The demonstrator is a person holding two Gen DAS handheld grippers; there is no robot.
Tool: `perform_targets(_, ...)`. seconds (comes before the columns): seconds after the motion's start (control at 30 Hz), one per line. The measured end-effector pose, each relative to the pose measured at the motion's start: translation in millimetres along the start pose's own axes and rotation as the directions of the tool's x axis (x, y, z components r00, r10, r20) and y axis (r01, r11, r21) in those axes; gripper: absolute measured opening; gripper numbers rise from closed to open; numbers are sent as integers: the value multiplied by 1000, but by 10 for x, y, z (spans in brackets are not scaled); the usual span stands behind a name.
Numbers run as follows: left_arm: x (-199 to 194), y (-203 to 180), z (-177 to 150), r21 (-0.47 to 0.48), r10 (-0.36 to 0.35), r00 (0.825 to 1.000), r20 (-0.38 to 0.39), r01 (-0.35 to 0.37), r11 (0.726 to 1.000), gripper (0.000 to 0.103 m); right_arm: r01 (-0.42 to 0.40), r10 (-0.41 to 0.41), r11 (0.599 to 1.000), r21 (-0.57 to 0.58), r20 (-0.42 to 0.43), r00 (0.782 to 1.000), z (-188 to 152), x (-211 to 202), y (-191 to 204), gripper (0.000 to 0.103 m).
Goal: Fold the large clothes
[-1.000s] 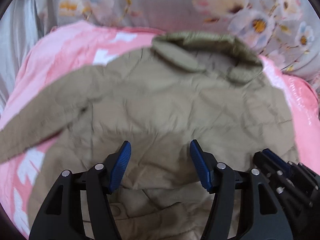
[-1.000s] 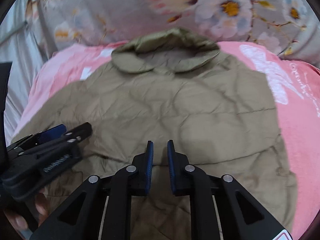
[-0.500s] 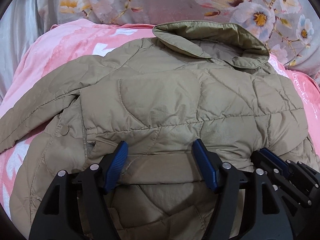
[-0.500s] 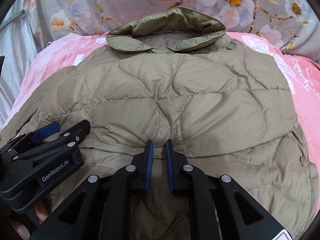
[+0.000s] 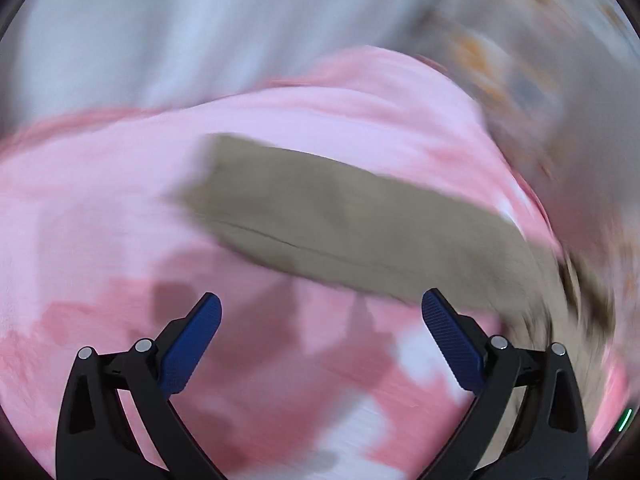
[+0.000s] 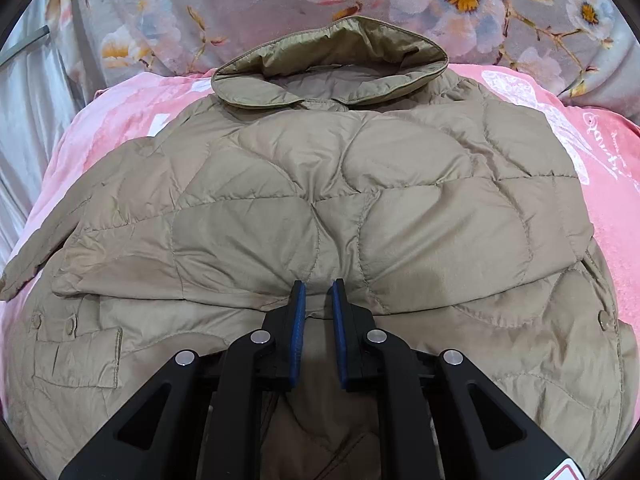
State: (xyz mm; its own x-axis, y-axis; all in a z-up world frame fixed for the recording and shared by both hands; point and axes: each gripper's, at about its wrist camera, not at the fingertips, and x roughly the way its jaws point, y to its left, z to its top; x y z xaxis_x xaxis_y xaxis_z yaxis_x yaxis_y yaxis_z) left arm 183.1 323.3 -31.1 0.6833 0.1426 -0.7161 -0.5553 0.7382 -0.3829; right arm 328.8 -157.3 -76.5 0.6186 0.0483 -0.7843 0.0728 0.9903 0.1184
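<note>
Left wrist view, heavily blurred: the left gripper (image 5: 320, 320) is spread wide and empty above the pink blanket (image 5: 100, 220). The jacket's sleeve (image 5: 340, 224) lies flat across the blanket ahead of it.

Right wrist view: the quilted khaki jacket (image 6: 360, 200) lies on the blanket, collar (image 6: 332, 60) toward the floral bedding (image 6: 260, 12). The right gripper (image 6: 318, 300) is nearly closed, pinching the folded-up edge at centre. A flap pocket (image 6: 76, 352) lies lower left.
</note>
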Motion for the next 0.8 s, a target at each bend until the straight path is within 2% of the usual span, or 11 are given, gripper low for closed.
perform_targets(0.03,35,257,112,-88,4,1000,2,-4,996,97,8,-8,1000,-4,3,1000,1,-9,9,12)
perform_targets(0.13,144,514,268,-158,-6,1000,-7,5,987,94,20,-20,1000,-6,9,1000,-4,-24,22,15)
perform_targets(0.23,276,451,336,-113,-32,999,-15,30,993,75,26,-27,1000,10,21,999,-20,-77,5,18)
perform_targets(0.3,374,386,393,-86,-52,998,-42,49,995,44,30,-31,999,32,43,999,-73,-209,-13,23)
perform_targets(0.37,371,207,429,-47,-39,998,-48,36,998,24,61,-64,997,40,76,995,-158,-392,-15,35)
perform_targets(0.43,218,-43,454,35,-12,1000,17,11,999,14,83,-86,996,34,105,991,-270,-596,-14,44)
perform_targets(0.47,133,-169,488,71,-21,999,44,17,997,10,91,-94,995,33,111,989,-313,-664,-20,49)
perform_targets(0.53,-59,-463,493,138,-70,994,83,58,989,8,93,-98,995,43,116,988,-442,-822,-48,50)
perform_targets(0.6,-284,-872,465,207,-154,984,91,132,969,6,86,-92,995,50,115,989,-541,-936,-83,50)
perform_targets(0.7,-632,-1516,321,318,-270,959,83,231,919,6,91,-96,994,57,100,990,-730,-1089,-149,50)
perform_targets(0.8,-986,-2251,40,430,-388,921,45,332,839,6,93,-98,993,76,72,993,-894,-1149,-244,51)
